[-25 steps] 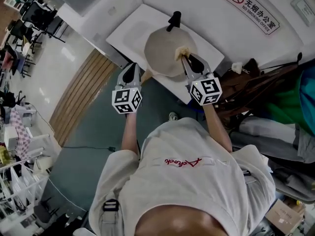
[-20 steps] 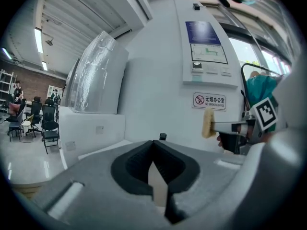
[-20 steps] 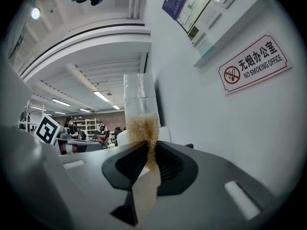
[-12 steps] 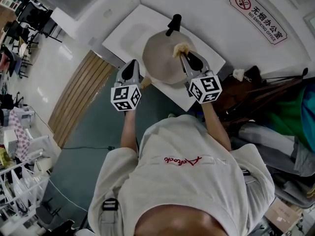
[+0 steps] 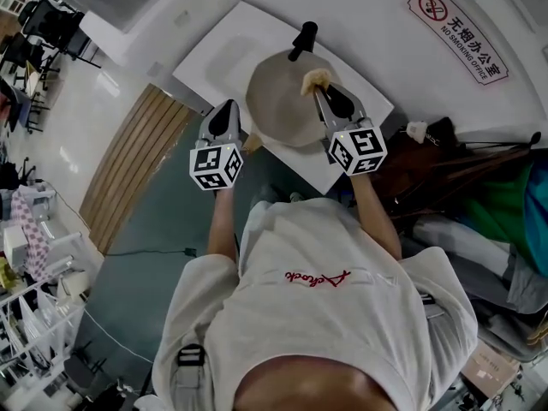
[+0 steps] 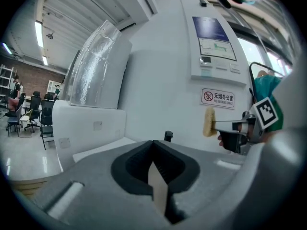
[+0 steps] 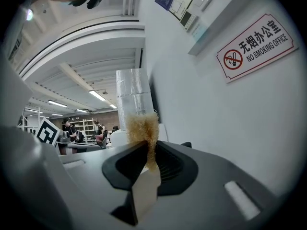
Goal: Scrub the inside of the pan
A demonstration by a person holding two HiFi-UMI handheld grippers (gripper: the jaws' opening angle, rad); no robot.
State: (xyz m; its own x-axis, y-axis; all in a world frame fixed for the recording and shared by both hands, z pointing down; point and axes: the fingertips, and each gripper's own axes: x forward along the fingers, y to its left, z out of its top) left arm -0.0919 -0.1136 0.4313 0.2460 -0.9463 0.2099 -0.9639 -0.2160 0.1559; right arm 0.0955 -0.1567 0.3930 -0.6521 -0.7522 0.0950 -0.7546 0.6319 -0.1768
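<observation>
A round beige pan point(image 5: 282, 101) with a black handle point(image 5: 304, 37) on its far side rests on a white table point(image 5: 223, 50). My right gripper point(image 5: 317, 91) is shut on a yellowish scrubber point(image 5: 314, 80), which sits over the pan's far right part. In the right gripper view the scrubber point(image 7: 142, 128) sticks up from the shut jaws. My left gripper point(image 5: 228, 114) is at the pan's near left rim, shut on a thin tan piece point(image 6: 157, 188); a tan stub point(image 5: 251, 144) shows beside it. The left gripper view also shows the scrubber point(image 6: 209, 122).
A white wall with a no-smoking sign point(image 5: 458, 28) rises behind the table. Dark bags and green cloth point(image 5: 479, 178) crowd the right side. Wooden slats point(image 5: 137, 161) and shiny floor lie to the left. The person's torso point(image 5: 325, 315) fills the near foreground.
The scrubber has slid a little toward the pan's far side. The left gripper has kept its hold at the near left rim.
</observation>
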